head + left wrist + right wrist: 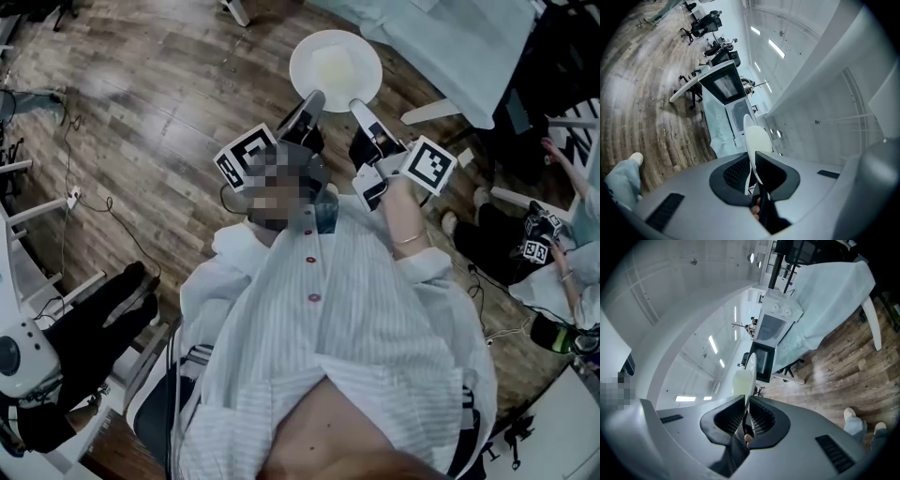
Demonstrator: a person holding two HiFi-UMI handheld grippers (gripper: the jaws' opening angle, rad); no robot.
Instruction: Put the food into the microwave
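1. In the white plate (pixel 309 47), a pale yellowish patch of food (pixel 335 67) lying in the middle; kind of food too washed out to tell.
2. Plate held out roughly level over the wooden floor (pixel 141 112), short of the desk (pixel 450 37) draped in pale cloth.
3. Near rim pinched on its left side by the left gripper (pixel 312 101); in the left gripper view (pixel 752 164), fingers (pixel 773 176) almost together, pressed on the plate's thin edge (pixel 757 140).
4. Same rim pinched on its right side by the right gripper (pixel 359 108); in the right gripper view (pixel 746 412), fingers (pixel 761 420) likewise nearly closed, clamped on the plate (pixel 746 376).
5. On the desk, side by side, a black-framed appliance (pixel 761 361) with a glass front and a white appliance (pixel 772 324) with two knobs; hard to tell which is the microwave. Both well apart from the plate.
6. Bare floor between plate and desk. Cables (pixel 84 202) trailing over the boards at the left, another person (pixel 562 216) seated at the right edge, black office chairs (pixel 705 23) farther back.
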